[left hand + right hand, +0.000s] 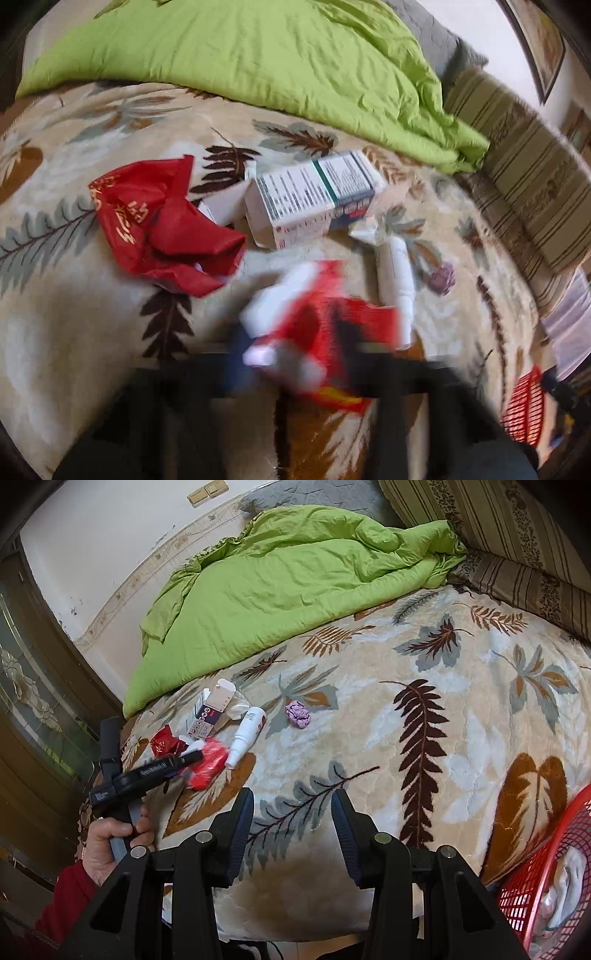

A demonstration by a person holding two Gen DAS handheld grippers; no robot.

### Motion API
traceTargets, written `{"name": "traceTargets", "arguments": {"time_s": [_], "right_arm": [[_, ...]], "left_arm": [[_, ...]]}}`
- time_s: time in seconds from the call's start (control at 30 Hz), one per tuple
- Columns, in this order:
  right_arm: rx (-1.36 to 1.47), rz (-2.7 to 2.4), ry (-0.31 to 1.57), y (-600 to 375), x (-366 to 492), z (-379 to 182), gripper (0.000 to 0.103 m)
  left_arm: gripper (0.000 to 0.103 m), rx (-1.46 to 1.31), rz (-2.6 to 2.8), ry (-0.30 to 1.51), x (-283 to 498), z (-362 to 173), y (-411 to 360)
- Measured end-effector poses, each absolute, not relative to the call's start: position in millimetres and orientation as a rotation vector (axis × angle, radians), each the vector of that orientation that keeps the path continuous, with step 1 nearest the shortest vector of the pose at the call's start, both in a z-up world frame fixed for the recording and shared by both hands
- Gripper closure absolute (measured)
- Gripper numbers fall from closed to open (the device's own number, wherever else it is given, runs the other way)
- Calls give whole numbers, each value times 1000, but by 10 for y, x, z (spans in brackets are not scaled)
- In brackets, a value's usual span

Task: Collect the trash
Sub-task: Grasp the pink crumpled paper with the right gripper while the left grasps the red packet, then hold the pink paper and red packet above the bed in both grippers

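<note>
On a leaf-patterned blanket (pixel 461 709), the left gripper (pixel 194 762) pinches a crumpled red-and-white wrapper (pixel 314 325) — glossy, blurred in the left wrist view, its long axis running away from the gripper toward the white spray bottle (pixel 247 734) just beside it. The bottle lies flat, nozzle toward the bed's near edge. The right gripper (pixel 291 834) hangs spread and empty, beside a red basket (pixel 532 882) — at the edge.

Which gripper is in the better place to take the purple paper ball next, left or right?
Right, probably. The right gripper is open and empty, and the purple ball lies ahead of it. The left gripper is busy at the red wrapper.
</note>
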State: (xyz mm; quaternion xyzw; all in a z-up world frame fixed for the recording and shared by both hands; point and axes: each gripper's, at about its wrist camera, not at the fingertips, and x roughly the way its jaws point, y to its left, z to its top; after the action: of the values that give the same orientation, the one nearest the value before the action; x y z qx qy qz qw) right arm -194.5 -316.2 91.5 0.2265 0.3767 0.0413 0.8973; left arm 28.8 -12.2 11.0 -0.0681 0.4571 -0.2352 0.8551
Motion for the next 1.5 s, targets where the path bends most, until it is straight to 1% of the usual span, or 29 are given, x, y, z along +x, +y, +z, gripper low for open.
{"name": "traceTargets", "arguments": {"time_s": [0.07,0.23,0.43,0.47,0.5,0.53,0.63,0.73,0.77,0.8,0.83,0.9,0.93,1.0,1.13,1.33,1.43,1.5], "right_arm": [[470,89,784,-3157,-1914,916,55],[452,94,770,-3108,-1676,981,55],[417,65,793,-3050,-1092,929,55],[413,61,804,-3039,-983,892,55],[405,55,822,-3023,-871,849,55],[402,48,837,-3010,-778,806,55],[403,33,873,-2978,-525,678,56],[369,7,901,-2926,-295,569,56],[348,-1,921,-2897,-215,513,57],[338,-9,931,-2882,-175,472,63],[332,-18,942,-2874,-147,419,65],[328,-8,960,-2865,-136,343,80],[316,-6,958,-2860,-158,333,80],[300,-12,931,-2863,-219,378,84],[270,-15,839,-2815,-417,587,84],[230,27,679,-2615,-806,933,84],[273,61,679,-2533,-926,941,84],[253,72,676,-2446,-947,947,84]], "left_arm": [[96,-113,-520,951,232,127,-173],[100,38,-562,853,-49,288,-397],[100,110,-615,857,-133,257,-556],[97,111,-617,869,-126,230,-579],[88,102,-615,891,-104,190,-599],[86,88,-622,904,-94,161,-614],[85,102,-624,898,-96,123,-653],[93,113,-608,867,-132,159,-662],[95,113,-608,852,-144,195,-653],[101,108,-605,838,-149,226,-640],[101,105,-597,822,-151,268,-615],[101,89,-589,805,-145,324,-555],[101,84,-581,792,-145,353,-525],[101,72,-563,774,-134,401,-464],[102,15,-532,720,-137,525,-350],[102,19,-471,598,-283,727,-269],[102,38,-462,561,-365,779,-252],[102,56,-452,538,-411,805,-264]]}}
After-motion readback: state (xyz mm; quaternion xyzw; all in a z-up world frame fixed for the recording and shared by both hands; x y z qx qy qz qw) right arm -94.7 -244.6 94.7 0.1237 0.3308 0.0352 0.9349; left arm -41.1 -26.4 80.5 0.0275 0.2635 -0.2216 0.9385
